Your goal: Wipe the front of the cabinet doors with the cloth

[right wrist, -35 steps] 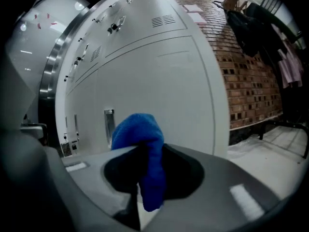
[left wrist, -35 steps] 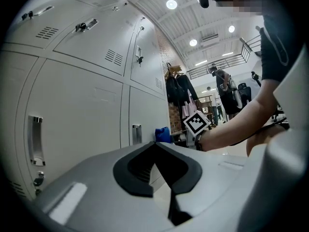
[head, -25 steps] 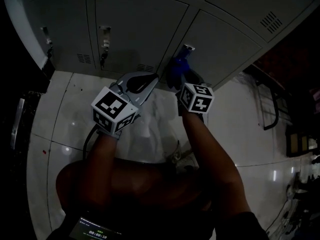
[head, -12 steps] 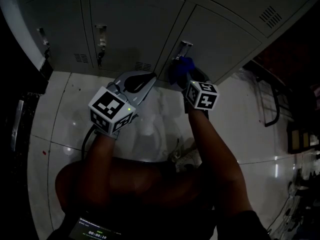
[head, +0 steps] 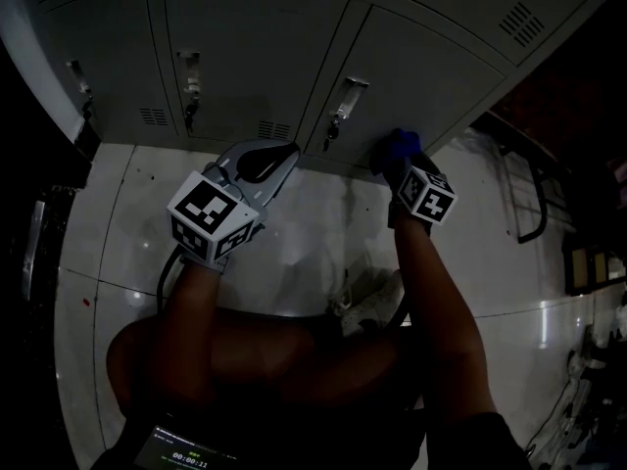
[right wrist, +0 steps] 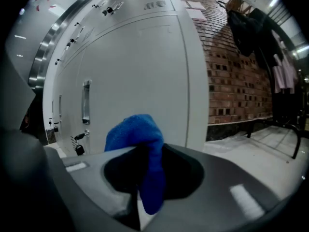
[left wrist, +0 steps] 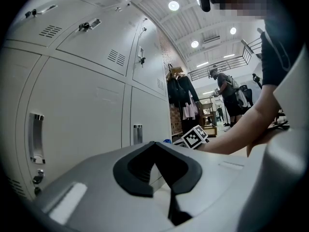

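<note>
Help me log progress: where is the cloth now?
Head view: the blue cloth is clamped in the right gripper, low on the right-hand cabinet door, right of its handle.

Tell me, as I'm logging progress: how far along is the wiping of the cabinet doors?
Done: cannot tell; no door shows wipe marks. In hand: the right gripper is shut on the blue fuzzy cloth, held at the bottom of one grey metal locker door, right of its handle. The left gripper is shut and empty. Left: seemingly the neighbouring doors.
</note>
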